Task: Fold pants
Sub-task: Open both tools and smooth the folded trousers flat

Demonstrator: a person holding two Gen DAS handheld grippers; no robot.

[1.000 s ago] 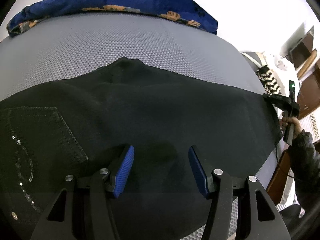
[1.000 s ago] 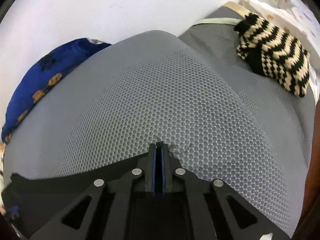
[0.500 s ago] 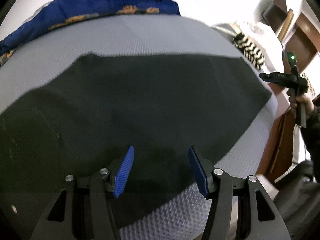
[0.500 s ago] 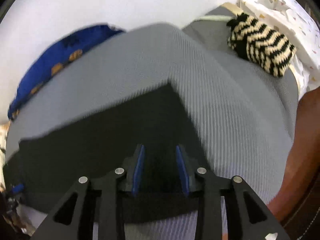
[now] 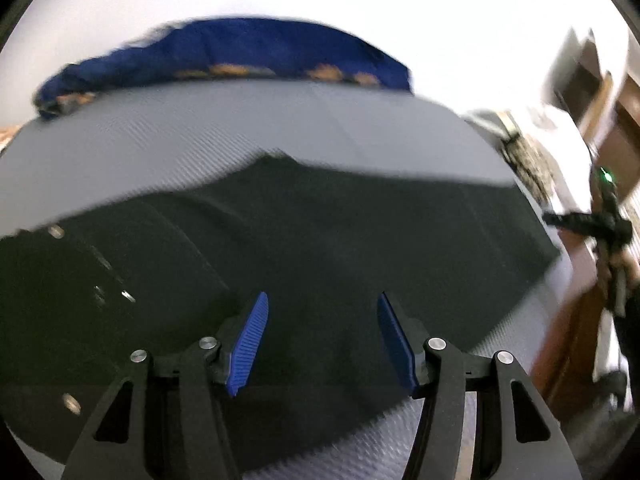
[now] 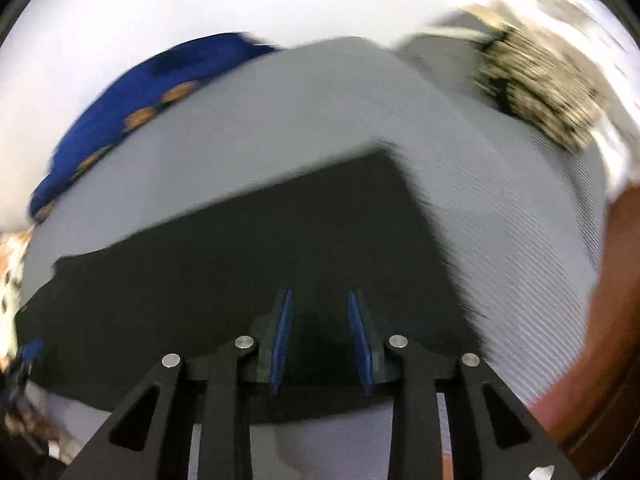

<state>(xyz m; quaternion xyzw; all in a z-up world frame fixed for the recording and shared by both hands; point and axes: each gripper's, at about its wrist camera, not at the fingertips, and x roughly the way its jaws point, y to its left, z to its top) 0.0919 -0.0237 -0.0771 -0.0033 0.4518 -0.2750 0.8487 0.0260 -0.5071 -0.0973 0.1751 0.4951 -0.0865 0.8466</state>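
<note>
Both my claws hang wide, empty: left claw (image 5: 322, 338), right claw (image 6: 320, 340). Black pants (image 5: 340, 248) lie flat just ahead, under both. Blurry; a rushed grab might bunch one layer.

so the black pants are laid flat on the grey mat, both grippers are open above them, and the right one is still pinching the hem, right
Not quite. In the right wrist view the right gripper is open with nothing between its pads, not pinching the hem. The rest holds: the black pants lie flat on the grey mat, and the left gripper is open above them.
</note>
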